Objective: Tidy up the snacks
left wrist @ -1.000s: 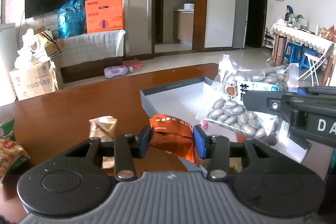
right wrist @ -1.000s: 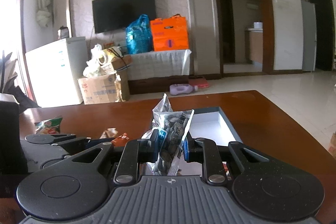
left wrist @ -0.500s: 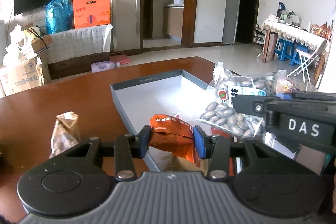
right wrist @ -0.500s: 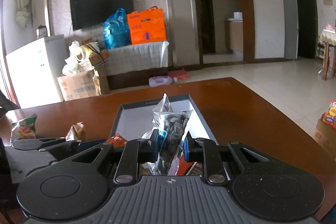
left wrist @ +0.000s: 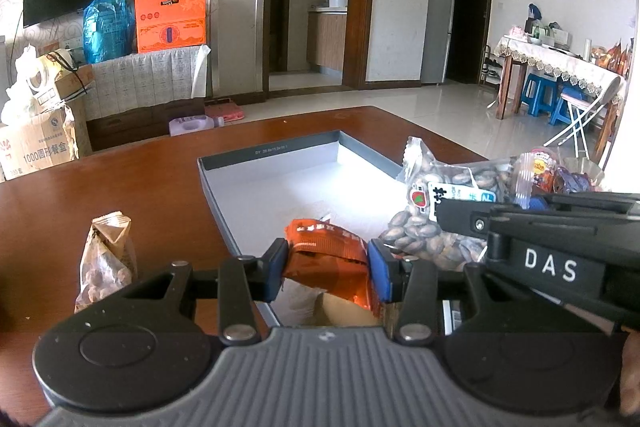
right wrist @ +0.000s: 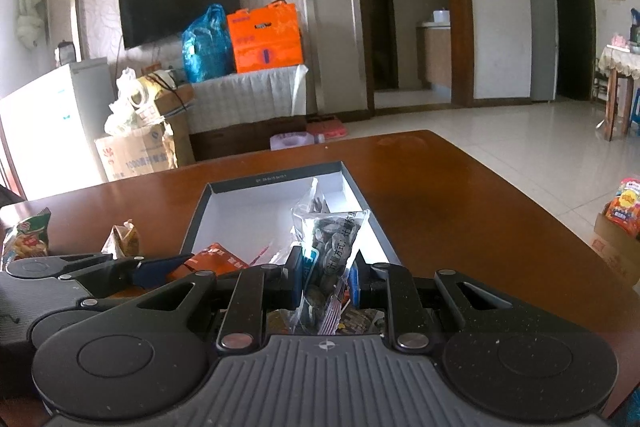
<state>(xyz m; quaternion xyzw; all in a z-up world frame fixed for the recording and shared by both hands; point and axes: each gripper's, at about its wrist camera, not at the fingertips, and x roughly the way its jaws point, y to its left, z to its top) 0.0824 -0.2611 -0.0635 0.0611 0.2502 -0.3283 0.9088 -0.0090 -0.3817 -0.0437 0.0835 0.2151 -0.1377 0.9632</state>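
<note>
Over the grey box [left wrist: 224, 163], left gripper [left wrist: 327, 263] pinches an orange packet [left wrist: 326, 247], right gripper [right wrist: 325, 281] clamps a seed bag [right wrist: 326, 247]; only the right view shows a green snack bag [right wrist: 24, 237] left of the box.

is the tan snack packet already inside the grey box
No, the tan snack packet stands on the table, left of the grey box.

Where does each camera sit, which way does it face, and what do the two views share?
Left wrist: sits on the left gripper, looking forward over the grey box; its jaws clamp the orange packet; the right gripper crosses at right.
Right wrist: sits on the right gripper, facing along the table; its jaws clamp the clear seed bag; the left gripper shows at lower left.
Shared: box, both packets, the tan packet, the television.
</note>
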